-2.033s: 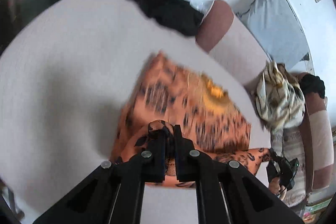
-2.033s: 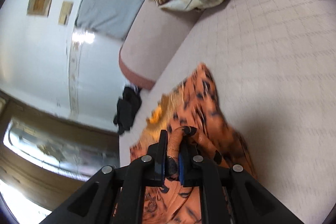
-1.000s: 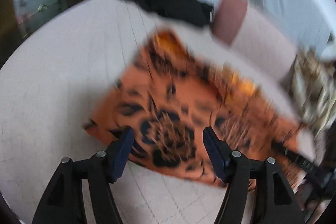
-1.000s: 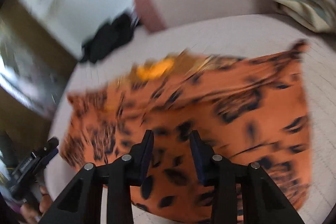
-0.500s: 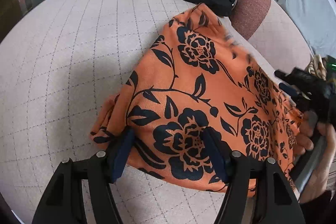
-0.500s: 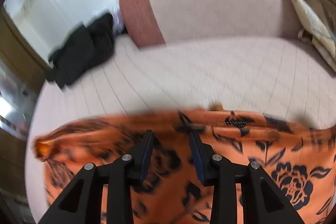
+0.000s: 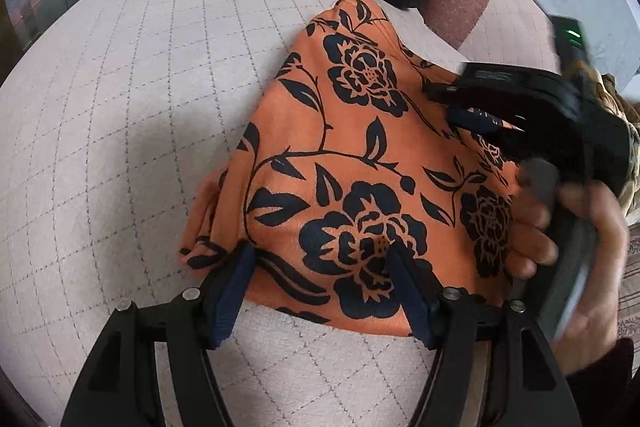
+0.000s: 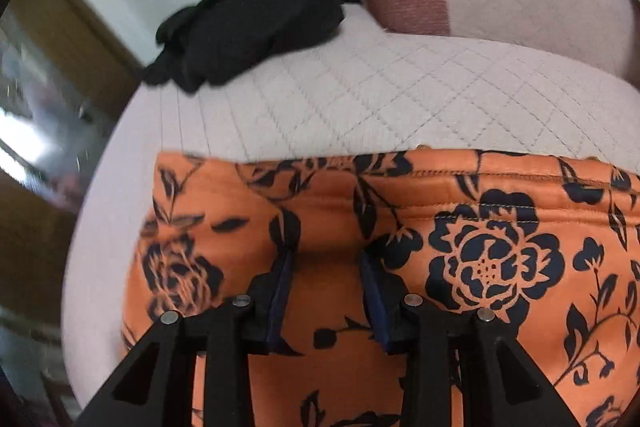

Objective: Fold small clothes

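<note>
Orange floral garment lies folded over on the quilted cushion. My left gripper and right gripper are both released; probably another fold left.

An orange fabric garment is showing a black rose-and-leaf print. It is lying on a pale pinkish quilted cushion stitched in a diamond grid, and a crumpled plain black cloth is sitting beyond it.

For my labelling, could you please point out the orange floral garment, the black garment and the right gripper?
orange floral garment (image 7: 360, 163), left wrist view, flat middle.
black garment (image 8: 256, 23), right wrist view, bunched centre.
right gripper (image 8: 326, 259), right wrist view, between fingertips.
</note>
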Motion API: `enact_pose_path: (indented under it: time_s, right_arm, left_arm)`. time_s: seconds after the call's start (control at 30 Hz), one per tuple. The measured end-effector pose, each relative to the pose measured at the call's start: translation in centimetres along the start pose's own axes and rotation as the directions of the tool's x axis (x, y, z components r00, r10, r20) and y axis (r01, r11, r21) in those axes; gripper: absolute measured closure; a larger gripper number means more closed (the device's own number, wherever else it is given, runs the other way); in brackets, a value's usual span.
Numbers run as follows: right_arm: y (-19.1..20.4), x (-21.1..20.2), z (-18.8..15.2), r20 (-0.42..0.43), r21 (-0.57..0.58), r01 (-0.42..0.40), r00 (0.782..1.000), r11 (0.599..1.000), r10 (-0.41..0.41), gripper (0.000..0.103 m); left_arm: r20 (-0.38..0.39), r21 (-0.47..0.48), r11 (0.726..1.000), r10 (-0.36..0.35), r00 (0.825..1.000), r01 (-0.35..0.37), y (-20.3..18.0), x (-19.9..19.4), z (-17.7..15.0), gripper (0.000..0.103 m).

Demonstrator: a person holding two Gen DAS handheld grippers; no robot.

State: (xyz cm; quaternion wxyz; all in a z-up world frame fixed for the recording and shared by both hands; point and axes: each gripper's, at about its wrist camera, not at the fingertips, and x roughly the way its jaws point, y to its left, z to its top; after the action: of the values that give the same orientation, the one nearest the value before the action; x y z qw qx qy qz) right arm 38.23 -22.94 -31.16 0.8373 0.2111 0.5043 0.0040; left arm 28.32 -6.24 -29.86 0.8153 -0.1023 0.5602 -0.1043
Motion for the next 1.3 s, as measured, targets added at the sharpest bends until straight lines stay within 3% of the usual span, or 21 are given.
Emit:
enact_pose_path:
  time_s: [0.13,0.23,0.33,0.43,0.6,0.7,0.8,0.87,0.9,0.93,0.97,1.1,1.17,1.3]
  right_arm:
    - [-2.7,-4.6,-1.6,0.076,0.005,0.022,0.997,1.000,-0.022,0.064]
    - [-8.3,-9.7,-4.9,0.112,0.064,0.051,0.992,0.997,-0.058,0.064]
    - [-13.7,-14.2,-8.8,0.151,0.151,0.100,0.981,0.983,-0.122,0.064]
    - [-19.1,-17.3,-13.0,0.154,0.259,0.117,0.975,0.959,-0.160,0.064]
    - [-23.0,-16.9,-18.3,0.053,0.324,0.167,0.979,0.931,-0.195,0.064]
    - [-21.7,-17.7,-18.9,0.082,0.291,0.188,0.972,0.938,-0.220,0.064]
    - [-20.1,-18.7,-19.5,0.107,0.266,0.132,0.980,0.955,-0.165,0.064]
    - [-19.0,-19.3,-20.3,0.131,0.258,0.044,0.988,0.965,-0.080,0.063]
    - [-18.7,-19.6,-21.0,0.147,0.268,-0.022,0.989,0.963,-0.018,0.058]
    - [-18.3,-19.5,-21.5,0.153,0.286,-0.076,0.988,0.955,0.033,0.042]
    - [-17.9,-19.2,-22.1,0.157,0.303,-0.129,0.984,0.944,0.084,0.037]
    - [-17.4,-19.0,-24.1,0.153,0.341,-0.194,0.977,0.920,0.149,0.037]
    - [-17.7,-18.3,-24.5,0.164,0.391,-0.241,0.968,0.888,0.191,0.037]
    - [-19.7,-17.7,-25.8,0.204,0.523,-0.275,0.959,0.807,0.195,0.037]
  left_arm:
    - [0.013,0.018,0.999,0.029,1.000,-0.029,-0.8,0.0,0.2,0.033]
    - [0.067,0.027,0.999,0.023,0.997,-0.025,-1.0,-1.1,0.3,0.033]
    - [0.112,0.034,0.996,0.077,0.991,-0.081,-1.3,-1.8,0.6,0.033]
    - [0.095,0.020,0.993,0.118,0.988,-0.120,-1.0,-1.0,0.8,0.033]
    - [0.071,0.107,0.973,0.197,0.978,-0.204,-2.3,0.8,0.6,0.032]
    - [0.074,0.064,0.986,0.147,0.986,-0.152,-1.6,-0.2,0.7,0.032]
    - [0.079,-0.001,0.996,0.084,0.993,-0.084,0.4,-1.7,0.1,0.032]
    - [0.089,-0.044,0.996,0.085,0.992,-0.081,1.4,-2.7,-1.1,0.032]
    - [0.093,-0.060,0.995,0.088,0.992,-0.082,1.8,-3.2,-1.7,0.031]
    - [0.090,-0.074,0.995,0.079,0.993,-0.073,2.1,-3.4,-2.2,0.031]
    - [0.085,-0.085,0.995,0.064,0.994,-0.057,2.0,-3.4,-2.7,0.031]
    - [0.059,-0.107,0.994,0.015,0.998,-0.009,2.1,-2.8,-4.2,0.031]
    - [0.021,-0.156,0.987,-0.039,0.999,0.042,2.8,-2.1,-5.3,0.031]
    - [0.075,-0.200,0.975,-0.086,0.993,0.100,2.9,-1.9,-4.6,0.029]
